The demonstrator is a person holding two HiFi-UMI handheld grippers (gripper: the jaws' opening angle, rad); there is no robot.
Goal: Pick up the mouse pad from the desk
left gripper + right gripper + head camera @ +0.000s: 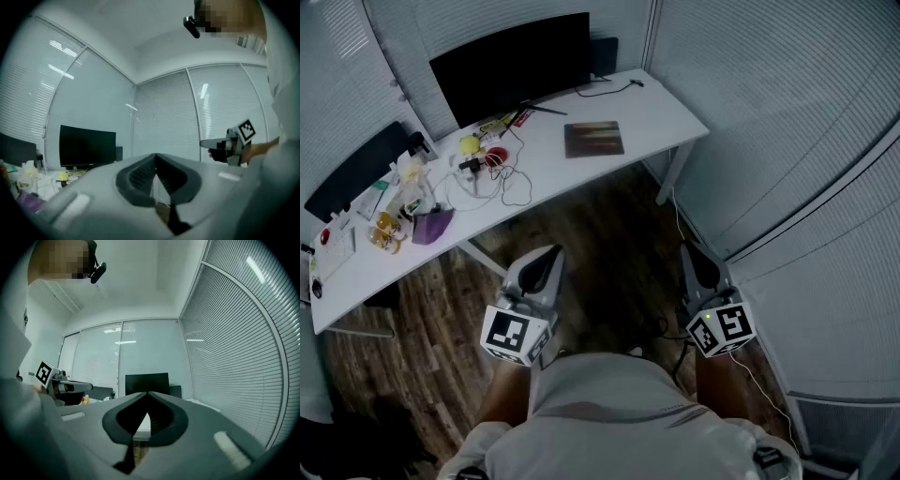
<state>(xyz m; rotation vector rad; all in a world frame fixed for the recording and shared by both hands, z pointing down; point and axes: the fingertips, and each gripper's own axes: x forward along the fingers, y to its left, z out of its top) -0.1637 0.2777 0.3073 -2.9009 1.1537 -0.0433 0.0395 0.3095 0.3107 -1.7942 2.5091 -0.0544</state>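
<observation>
The mouse pad (593, 139), a dark brown rectangle, lies flat on the white desk (661, 112) towards its right end, in front of the monitor. Both grippers are held level over the wooden floor, well short of the desk. My left gripper (548, 255) is shut with nothing in it, and its jaws meet at the tip (155, 155). The right gripper (692, 251) is likewise shut and empty (147, 393). Each gripper shows in the other's view: the right one (211, 144) and the left one (86, 387). Neither gripper view shows the mouse pad clearly.
A black monitor (511, 61) stands at the desk's back edge. Cables (502, 178), a purple item (431, 225) and small clutter cover the desk's left half. A black chair (356, 169) stands behind it. A desk leg (670, 178) and blind-covered glass walls (787, 112) close the right side.
</observation>
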